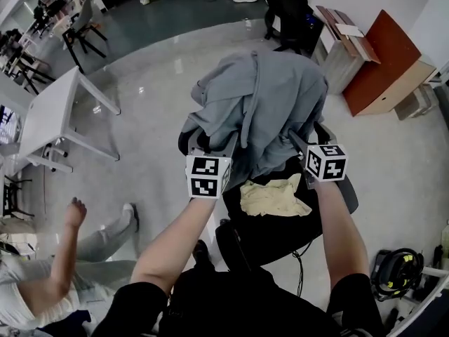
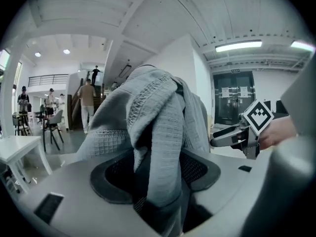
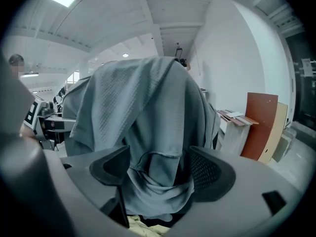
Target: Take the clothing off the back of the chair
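Two hand-held grippers meet a pale grey, waffle-textured garment [image 1: 261,95] draped over the backrest of a black office chair [image 1: 270,236], one gripper at each flank of the cloth. The garment caps the top of the backrest and falls down the side facing the person, its folds running top to bottom, so its long axis is upright and most of its bulk lies ahead of and above both sets of jaws.

The left gripper [image 1: 215,146] has its jaws spread, and a hanging fold of the grey fabric drops between the pads without being pinched. The right gripper [image 1: 299,143] likewise has its jaws spread wide around a bunched lower hem of the same garment, with no squeeze visible. A crumpled pale yellow cloth [image 1: 273,196] lies on the seat below, just beneath the grey hem.

Neither hand looks clearly nearer; both already have cloth within reach. Freeing the garment will likely depend on closing on these lower folds and lifting up over the backrest top rather than pulling straight back.
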The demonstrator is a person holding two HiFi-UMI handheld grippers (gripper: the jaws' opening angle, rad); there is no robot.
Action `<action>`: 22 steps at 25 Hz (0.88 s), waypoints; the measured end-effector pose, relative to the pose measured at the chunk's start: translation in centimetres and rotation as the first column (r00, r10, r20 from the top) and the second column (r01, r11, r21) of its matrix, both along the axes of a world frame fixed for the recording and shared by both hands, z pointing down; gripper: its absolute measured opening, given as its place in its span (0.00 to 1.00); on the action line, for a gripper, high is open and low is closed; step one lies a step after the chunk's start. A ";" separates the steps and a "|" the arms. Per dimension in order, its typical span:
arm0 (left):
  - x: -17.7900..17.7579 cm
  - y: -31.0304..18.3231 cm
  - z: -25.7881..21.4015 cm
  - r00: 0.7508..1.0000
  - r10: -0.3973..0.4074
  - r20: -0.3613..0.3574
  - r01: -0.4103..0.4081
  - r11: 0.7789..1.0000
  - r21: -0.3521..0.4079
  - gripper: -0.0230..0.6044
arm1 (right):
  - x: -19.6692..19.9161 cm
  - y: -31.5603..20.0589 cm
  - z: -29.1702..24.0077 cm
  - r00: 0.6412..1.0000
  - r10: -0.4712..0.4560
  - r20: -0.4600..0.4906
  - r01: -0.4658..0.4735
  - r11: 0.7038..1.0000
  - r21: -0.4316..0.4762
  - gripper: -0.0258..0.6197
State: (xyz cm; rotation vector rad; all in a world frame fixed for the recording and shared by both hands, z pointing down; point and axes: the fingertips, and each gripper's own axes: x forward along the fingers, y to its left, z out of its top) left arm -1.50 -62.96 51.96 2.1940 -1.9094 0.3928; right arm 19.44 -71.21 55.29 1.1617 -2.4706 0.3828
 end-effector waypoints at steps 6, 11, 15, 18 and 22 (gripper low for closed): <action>0.1 -0.3 0.7 0.999 0.006 0.040 -0.006 1.000 -0.004 0.44 | -0.5 -3.9 -0.2 1.000 0.000 0.006 0.000 1.000 0.014 0.61; -0.3 1.0 1.0 0.999 0.035 0.033 -0.034 0.999 -0.042 0.40 | -0.7 -4.7 -0.9 0.999 0.039 -0.006 -0.038 0.998 0.045 0.41; -0.4 2.6 0.5 0.996 0.087 0.033 -0.086 0.995 -0.048 0.25 | -1.5 -2.7 -2.6 0.999 0.036 0.019 -0.038 0.995 0.089 0.07; -0.1 3.8 -0.9 0.988 0.154 0.015 -0.153 0.988 -0.023 0.11 | -2.4 -0.4 -4.8 0.999 0.014 0.049 -0.020 0.992 0.128 0.07; -0.5 5.5 -3.2 0.975 0.222 -0.005 -0.222 0.975 0.025 0.09 | -2.8 3.3 -8.3 0.995 0.027 0.098 -0.044 0.984 0.175 0.07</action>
